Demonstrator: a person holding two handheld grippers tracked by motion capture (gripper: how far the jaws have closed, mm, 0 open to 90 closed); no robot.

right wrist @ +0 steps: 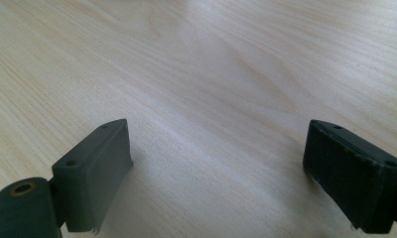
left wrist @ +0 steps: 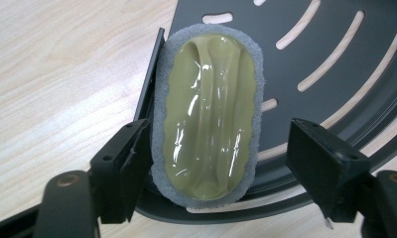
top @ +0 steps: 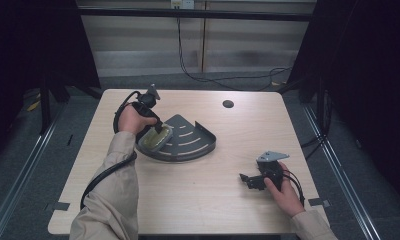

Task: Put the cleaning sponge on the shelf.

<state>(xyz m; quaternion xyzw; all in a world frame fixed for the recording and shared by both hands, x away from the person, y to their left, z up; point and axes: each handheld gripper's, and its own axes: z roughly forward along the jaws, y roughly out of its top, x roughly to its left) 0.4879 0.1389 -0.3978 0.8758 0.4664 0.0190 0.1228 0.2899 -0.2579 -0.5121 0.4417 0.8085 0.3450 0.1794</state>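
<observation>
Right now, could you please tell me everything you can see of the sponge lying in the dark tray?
The sponge is an oval pad: a grey, fuzzy-looking base with a scalloped rim, topped by a glossy olive-green, creased layer. It lies flat at the left edge of the slotted dark tray, near its raised rim. The left tongs straddle its near end, jaws apart; one jaw seems to touch its side, the other stands clear.

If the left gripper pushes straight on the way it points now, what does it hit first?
Most likely the sponge, lying between the left gripper's open fingers on the dark slotted tray; depth is hard to judge.
</observation>
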